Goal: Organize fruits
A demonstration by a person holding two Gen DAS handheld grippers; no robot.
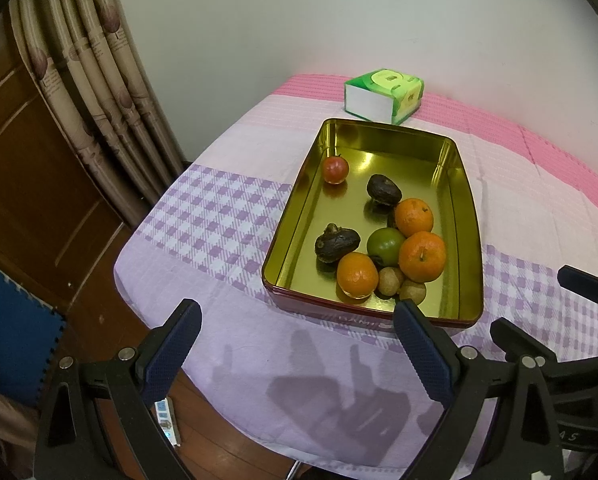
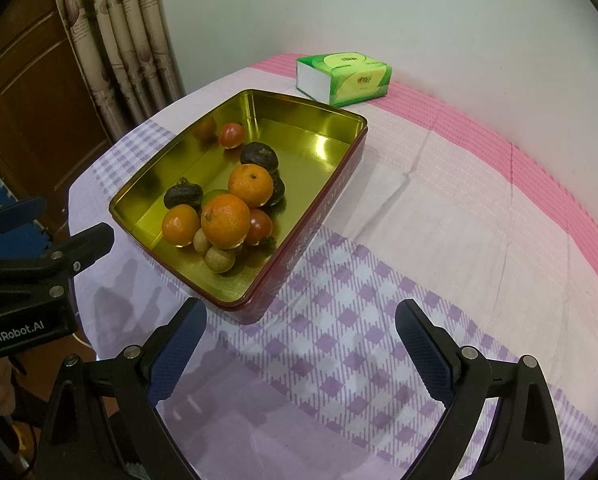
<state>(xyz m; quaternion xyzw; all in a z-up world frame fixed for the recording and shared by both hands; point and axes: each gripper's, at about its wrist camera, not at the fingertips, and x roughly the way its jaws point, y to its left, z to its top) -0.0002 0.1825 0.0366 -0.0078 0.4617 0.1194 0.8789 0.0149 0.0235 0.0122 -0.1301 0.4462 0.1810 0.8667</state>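
A gold-lined tin (image 1: 469, 216) with red outer walls sits on the checked tablecloth and holds several fruits. In it are three oranges (image 1: 423, 256), a green fruit (image 1: 385, 243), two dark wrinkled fruits (image 1: 336, 241), a red tomato (image 1: 335, 169) and two brown longans (image 1: 391, 280). My left gripper (image 1: 299, 320) stands open at the tin's near edge with nothing between its fingers. My right gripper (image 2: 299, 320) is also open and empty, over the cloth just right of the tin (image 2: 319, 216). The right wrist view shows the oranges (image 2: 225, 221) piled together and a second tomato (image 2: 259, 226).
A green tissue pack (image 1: 383, 96) lies behind the tin by the wall. The table's left edge drops off near a curtain (image 1: 99, 80) and a wooden door (image 1: 27, 184). A power strip (image 1: 169, 420) lies on the floor. Open cloth (image 2: 439, 200) stretches right of the tin.
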